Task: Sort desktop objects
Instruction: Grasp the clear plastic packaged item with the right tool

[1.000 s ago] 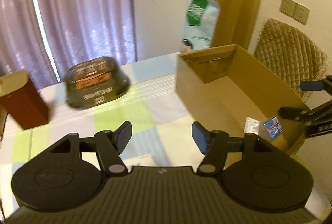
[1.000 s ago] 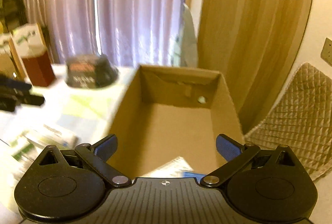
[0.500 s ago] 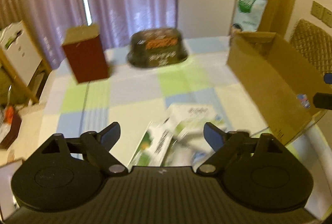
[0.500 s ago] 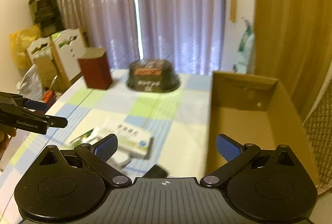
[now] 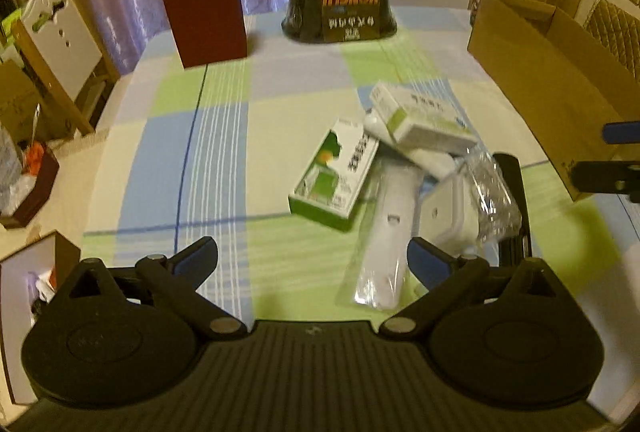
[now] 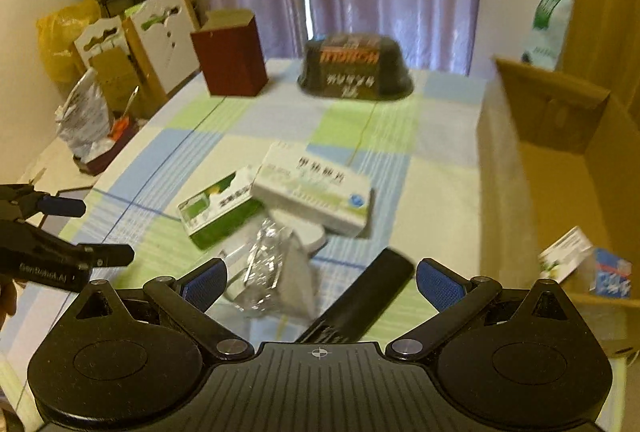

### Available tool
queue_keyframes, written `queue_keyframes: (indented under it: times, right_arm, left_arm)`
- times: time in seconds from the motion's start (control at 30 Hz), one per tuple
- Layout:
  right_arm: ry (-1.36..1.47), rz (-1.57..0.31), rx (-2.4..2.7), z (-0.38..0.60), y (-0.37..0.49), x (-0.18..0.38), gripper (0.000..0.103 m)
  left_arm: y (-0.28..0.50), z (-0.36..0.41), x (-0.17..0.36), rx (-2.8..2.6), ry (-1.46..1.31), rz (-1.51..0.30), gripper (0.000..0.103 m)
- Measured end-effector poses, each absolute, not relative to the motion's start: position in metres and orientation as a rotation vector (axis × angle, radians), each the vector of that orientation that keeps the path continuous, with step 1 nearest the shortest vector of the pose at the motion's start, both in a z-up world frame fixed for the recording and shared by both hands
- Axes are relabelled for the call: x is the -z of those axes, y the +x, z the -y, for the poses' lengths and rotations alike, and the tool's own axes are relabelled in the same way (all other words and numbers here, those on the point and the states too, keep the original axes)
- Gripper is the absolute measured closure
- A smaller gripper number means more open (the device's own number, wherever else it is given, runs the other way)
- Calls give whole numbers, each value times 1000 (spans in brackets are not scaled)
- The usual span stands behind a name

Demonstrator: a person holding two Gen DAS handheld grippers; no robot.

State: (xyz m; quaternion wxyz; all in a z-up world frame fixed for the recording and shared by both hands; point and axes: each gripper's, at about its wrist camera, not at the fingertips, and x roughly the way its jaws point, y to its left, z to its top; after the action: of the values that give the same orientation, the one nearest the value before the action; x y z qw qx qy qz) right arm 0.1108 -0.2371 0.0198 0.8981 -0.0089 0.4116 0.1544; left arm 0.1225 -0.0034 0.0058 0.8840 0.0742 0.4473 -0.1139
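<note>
Both my claws, left (image 5: 312, 258) & right (image 6: 320, 278), wide open, empty; two packs (image 6: 582, 264) already in box (image 6: 560, 188) right of me, pile (image 5: 384, 168) ahead still to sort.

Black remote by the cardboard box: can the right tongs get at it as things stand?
Probably yes. The black remote lies right ahead of the open, empty right tongs, with nothing on top of it. The crinkled clear wrap sits close beside it and might get caught in the grasp.
</note>
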Motion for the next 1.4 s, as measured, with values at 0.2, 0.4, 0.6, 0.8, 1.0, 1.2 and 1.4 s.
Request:
queue_keyframes:
  times: [0.2, 0.4, 0.6, 0.8, 1.0, 1.2, 1.4]
  right_arm:
    - [-56, -893, -318, 225, 127, -1, 0]
    - [-105, -913, -299, 219, 146, 17, 0]
    - [-101, -933, -288, 226, 155, 26, 0]
    - [-109, -922, -260, 235, 157, 26, 0]
    - [-250, -872, -188, 235, 148, 16, 0]
    - [-369, -821, -186, 231, 132, 10, 0]
    - [-342, -788, -305, 215, 119, 2, 0]
  left_arm:
    - [115, -1, 3, 242, 137, -954, 3]
    - [112, 0, 8, 248, 128, -970, 3]
    - [114, 3, 12, 257, 119, -981, 3]
    - [116, 6, 16, 267, 108, -994, 3]
    - [118, 12, 18, 279, 107, -998, 3]
    - [119, 17, 21, 294, 101, -997, 3]
    - [117, 18, 23, 302, 89, -1000, 3]
